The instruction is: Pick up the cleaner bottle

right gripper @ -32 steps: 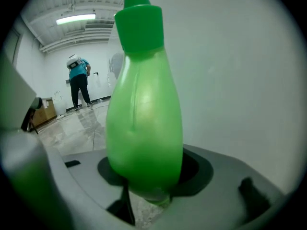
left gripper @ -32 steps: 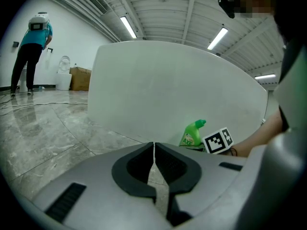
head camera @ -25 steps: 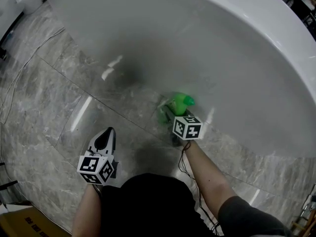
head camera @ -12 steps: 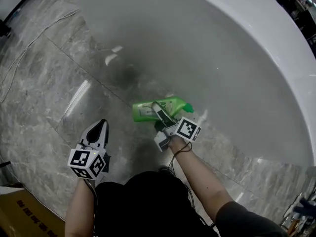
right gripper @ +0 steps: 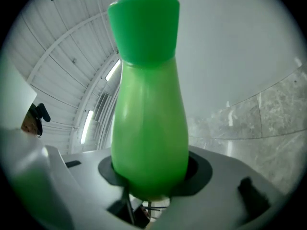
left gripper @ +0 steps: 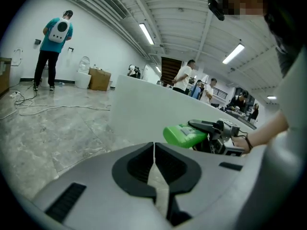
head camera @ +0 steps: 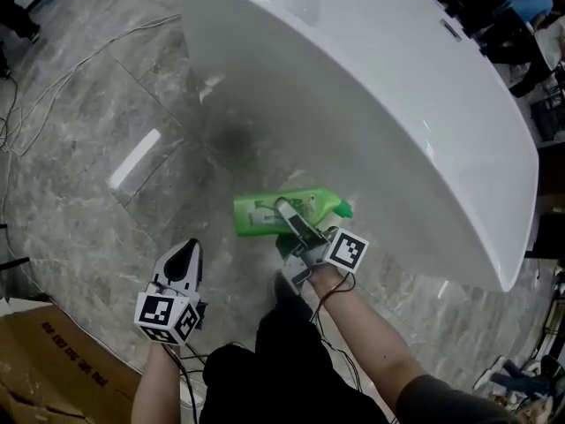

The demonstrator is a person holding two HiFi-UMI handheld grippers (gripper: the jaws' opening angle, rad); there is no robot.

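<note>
While my right gripper (head camera: 284,210) pinches the green bottle (head camera: 256,215) beside the curved white tub (head camera: 397,104), my left gripper (head camera: 185,251), jaws together, overhangs open marble floor (head camera: 88,148).

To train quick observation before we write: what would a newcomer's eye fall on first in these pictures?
The bright green bottle, clamped sideways in the right gripper at the centre of the head view, stands out against the grey floor. Behind it curves a big white tub, filling the upper right. At lower left the left gripper hangs shut and empty.
</note>
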